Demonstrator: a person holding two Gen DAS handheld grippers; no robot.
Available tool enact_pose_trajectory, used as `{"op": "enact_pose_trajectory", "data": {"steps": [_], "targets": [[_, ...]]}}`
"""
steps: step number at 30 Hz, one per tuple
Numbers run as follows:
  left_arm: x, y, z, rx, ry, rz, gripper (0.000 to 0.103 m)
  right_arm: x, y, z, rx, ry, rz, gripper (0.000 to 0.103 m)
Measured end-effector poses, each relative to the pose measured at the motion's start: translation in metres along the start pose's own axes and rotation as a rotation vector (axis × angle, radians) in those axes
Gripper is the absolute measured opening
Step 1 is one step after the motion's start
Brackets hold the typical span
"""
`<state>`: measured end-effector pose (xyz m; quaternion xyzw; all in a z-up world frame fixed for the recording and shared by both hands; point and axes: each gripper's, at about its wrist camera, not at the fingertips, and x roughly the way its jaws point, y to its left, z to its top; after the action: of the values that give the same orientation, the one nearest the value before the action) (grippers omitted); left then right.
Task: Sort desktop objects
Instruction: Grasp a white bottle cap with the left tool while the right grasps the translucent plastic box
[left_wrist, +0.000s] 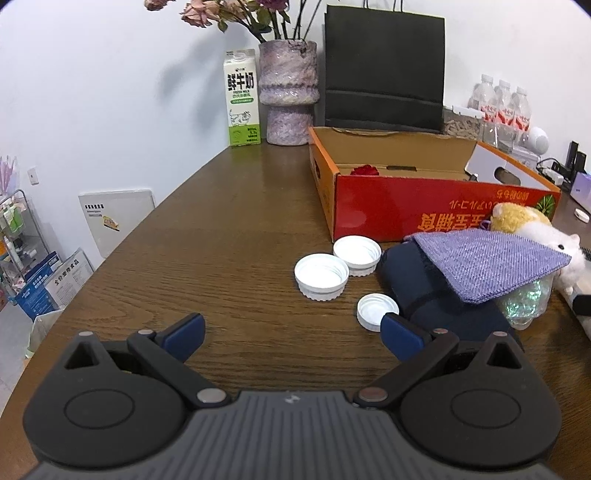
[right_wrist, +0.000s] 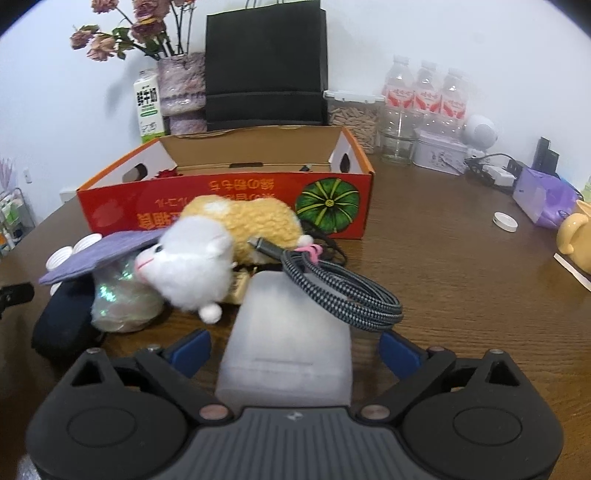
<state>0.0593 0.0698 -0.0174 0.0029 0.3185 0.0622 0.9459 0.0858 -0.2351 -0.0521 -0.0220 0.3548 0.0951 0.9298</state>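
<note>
Behind the box you have a milk carton, a vase of dried flowers and a black paper bag against the wall. To the right, you see three water bottles and a yellow teapot.

my left gripper sits low over the table, tilted down, its jaws spread wide with nothing between the blue pads. my right gripper tilts down too, jaws wide, the pads clear on both sides of what lies between them.
</note>
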Motion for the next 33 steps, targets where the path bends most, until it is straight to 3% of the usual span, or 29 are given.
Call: {"op": "enact_pose_trajectory", "data": {"steps": [15, 33], "targets": [[0.017, -0.018, 0.005, 0.082, 0.016, -0.043, 0.100, 0.008, -0.003, -0.003, 0.043, 0.012, 0.042, 0.080], [0.030, -0.031, 0.010, 0.102, 0.018, -0.144, 0.042, 0.019, 0.009, 0.002, -0.010, 0.002, 0.010, 0.079]]}}
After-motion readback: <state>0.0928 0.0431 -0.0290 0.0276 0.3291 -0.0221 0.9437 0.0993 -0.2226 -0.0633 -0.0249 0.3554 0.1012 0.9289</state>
